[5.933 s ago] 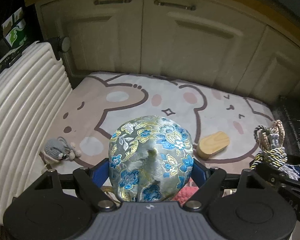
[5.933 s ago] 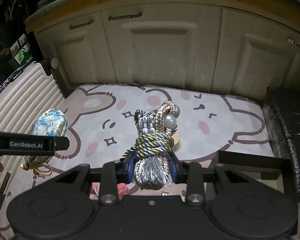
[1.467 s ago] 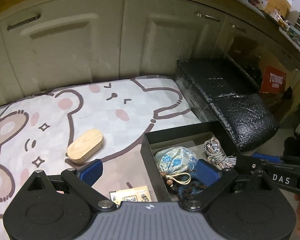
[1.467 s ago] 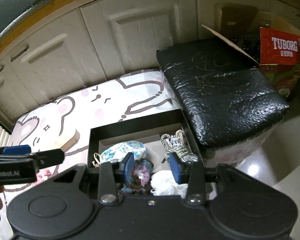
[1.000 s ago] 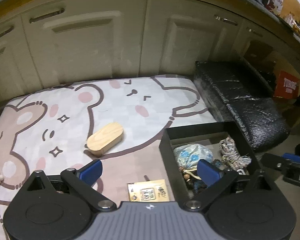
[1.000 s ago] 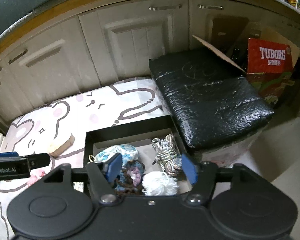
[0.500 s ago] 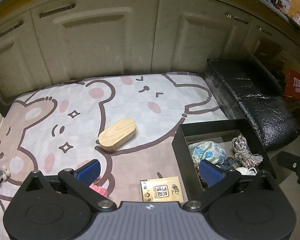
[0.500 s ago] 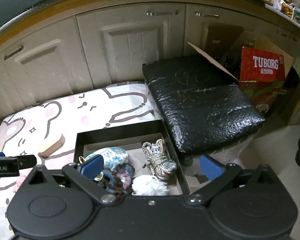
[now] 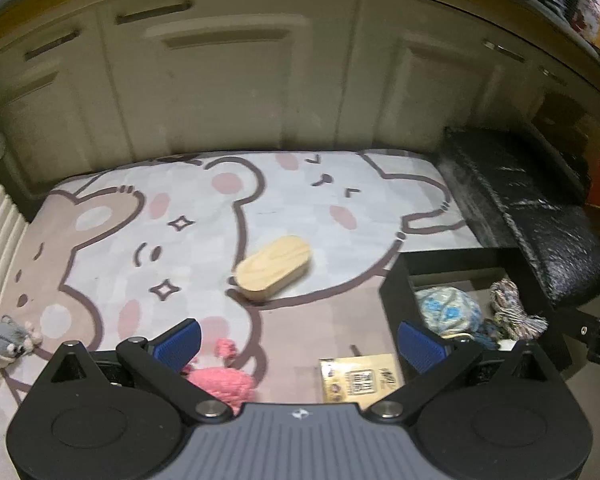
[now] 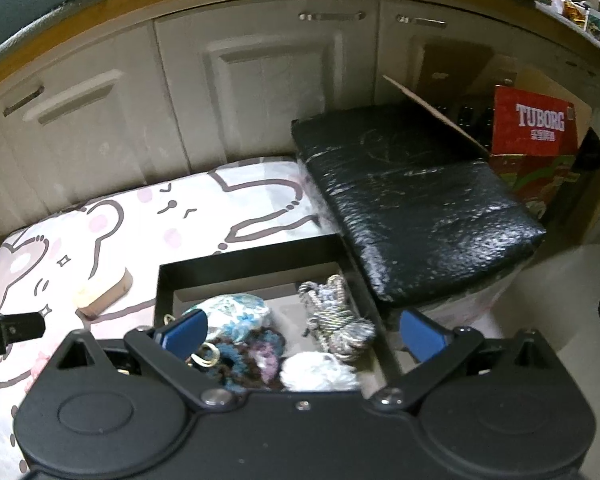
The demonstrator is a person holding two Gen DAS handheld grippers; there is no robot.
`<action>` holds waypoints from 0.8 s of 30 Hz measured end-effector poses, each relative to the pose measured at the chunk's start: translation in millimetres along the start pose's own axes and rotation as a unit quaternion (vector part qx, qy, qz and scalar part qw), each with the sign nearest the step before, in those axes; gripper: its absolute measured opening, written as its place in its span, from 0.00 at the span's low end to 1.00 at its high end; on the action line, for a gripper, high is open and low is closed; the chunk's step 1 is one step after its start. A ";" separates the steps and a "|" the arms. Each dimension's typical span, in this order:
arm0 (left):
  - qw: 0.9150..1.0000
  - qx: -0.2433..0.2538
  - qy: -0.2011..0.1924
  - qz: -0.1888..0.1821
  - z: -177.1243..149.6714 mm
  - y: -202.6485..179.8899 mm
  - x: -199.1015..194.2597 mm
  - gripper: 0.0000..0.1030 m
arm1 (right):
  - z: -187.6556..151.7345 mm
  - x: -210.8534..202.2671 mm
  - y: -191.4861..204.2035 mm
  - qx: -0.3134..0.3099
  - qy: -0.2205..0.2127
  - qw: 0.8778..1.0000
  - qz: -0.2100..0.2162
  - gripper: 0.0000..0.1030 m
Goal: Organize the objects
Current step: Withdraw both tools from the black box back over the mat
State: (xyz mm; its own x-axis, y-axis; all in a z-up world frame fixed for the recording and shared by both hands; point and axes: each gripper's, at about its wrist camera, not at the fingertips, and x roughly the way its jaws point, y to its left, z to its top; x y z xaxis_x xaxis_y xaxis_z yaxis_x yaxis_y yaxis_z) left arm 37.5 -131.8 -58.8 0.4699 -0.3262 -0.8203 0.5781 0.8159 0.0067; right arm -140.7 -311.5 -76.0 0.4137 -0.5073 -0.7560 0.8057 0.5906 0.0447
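Observation:
A black open box (image 10: 256, 258) sits at the right edge of the bear-print mat (image 9: 204, 216). It holds a blue floral pouch (image 10: 230, 314), a braided cord bundle (image 10: 334, 316), a dark crocheted piece (image 10: 256, 354) and a white fluffy ball (image 10: 320, 372). The pouch (image 9: 446, 312) and cord (image 9: 512, 314) also show in the left wrist view. My left gripper (image 9: 300, 340) is open and empty above the mat, over a pink knitted toy (image 9: 220, 384) and a gold packet (image 9: 360, 380). My right gripper (image 10: 304, 330) is open and empty above the box.
A wooden oval box (image 9: 274, 264) lies mid-mat. A small grey toy mouse (image 9: 10, 340) lies at the left edge. A black wrapped block (image 10: 416, 200) stands right of the box, a red Tuborg carton (image 10: 536, 132) behind it. Cream cabinet doors (image 9: 240, 80) line the back.
Both grippers let go of the pouch and the cord bundle, which now lie in the box. The left gripper has swung back left over the mat. The right jaws opened wide.

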 end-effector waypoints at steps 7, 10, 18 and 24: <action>0.999 -0.027 -0.002 0.019 -1.9 32.9 -4.7 1.00 | 0.6 6.1 31.6 -0.022 0.005 1.000 0.020 1.00; 0.999 -0.036 -0.005 0.026 -2.5 45.3 -7.3 1.00 | 1.4 6.7 43.0 -0.027 0.005 0.999 0.028 1.00; 0.998 -0.055 -0.009 0.040 -7.0 76.0 -14.1 1.00 | 2.3 10.0 72.3 -0.039 0.008 0.998 0.049 1.00; 0.997 -0.065 -0.010 0.047 -10.7 94.4 -18.0 1.00 | 2.5 10.6 94.0 -0.039 0.017 0.997 0.070 1.00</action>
State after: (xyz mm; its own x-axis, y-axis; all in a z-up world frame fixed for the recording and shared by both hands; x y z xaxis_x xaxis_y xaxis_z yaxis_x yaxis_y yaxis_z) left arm 76.4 -43.8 -49.6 0.5313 -0.2541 -0.8082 0.4403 0.8978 0.0072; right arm -59.6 -263.0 -78.2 0.5051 -0.3956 -0.7670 0.7047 0.7022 0.1019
